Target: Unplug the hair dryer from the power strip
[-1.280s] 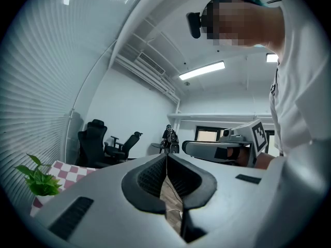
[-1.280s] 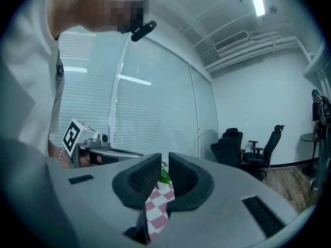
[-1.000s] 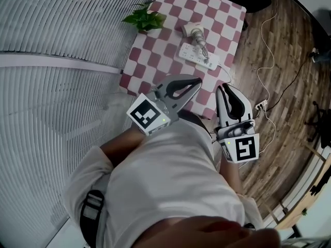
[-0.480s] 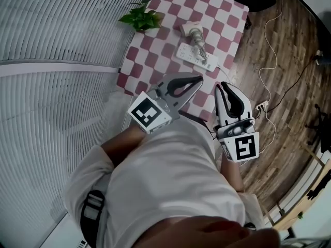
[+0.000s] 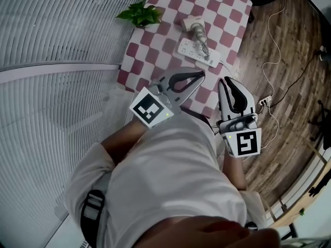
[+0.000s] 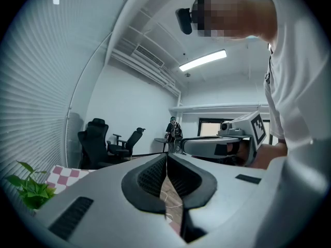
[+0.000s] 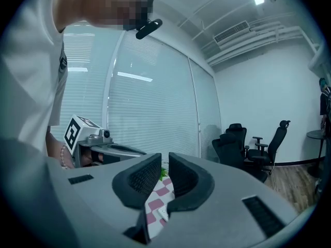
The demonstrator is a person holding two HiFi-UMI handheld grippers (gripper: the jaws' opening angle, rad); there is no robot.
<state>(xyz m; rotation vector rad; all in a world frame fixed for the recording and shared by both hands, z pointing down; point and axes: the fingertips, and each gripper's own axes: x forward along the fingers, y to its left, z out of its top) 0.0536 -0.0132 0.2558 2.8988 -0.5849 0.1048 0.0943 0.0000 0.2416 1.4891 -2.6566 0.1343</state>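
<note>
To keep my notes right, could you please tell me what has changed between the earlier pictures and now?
Both the left gripper and the right gripper moved slightly forward towards the power strip on the table. Nothing was gripped or released. Both stay shut and empty; the hair dryer remains plugged in.

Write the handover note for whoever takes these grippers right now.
Left gripper: shut, empty.
Right gripper: shut, empty.
Both hang at the near edge of the checkered table.
Power strip lies farther back, hair dryer just beyond it, its plug seemingly in the strip.
Done: nothing.
Left: reach in, steady the strip, pull the plug.
</note>
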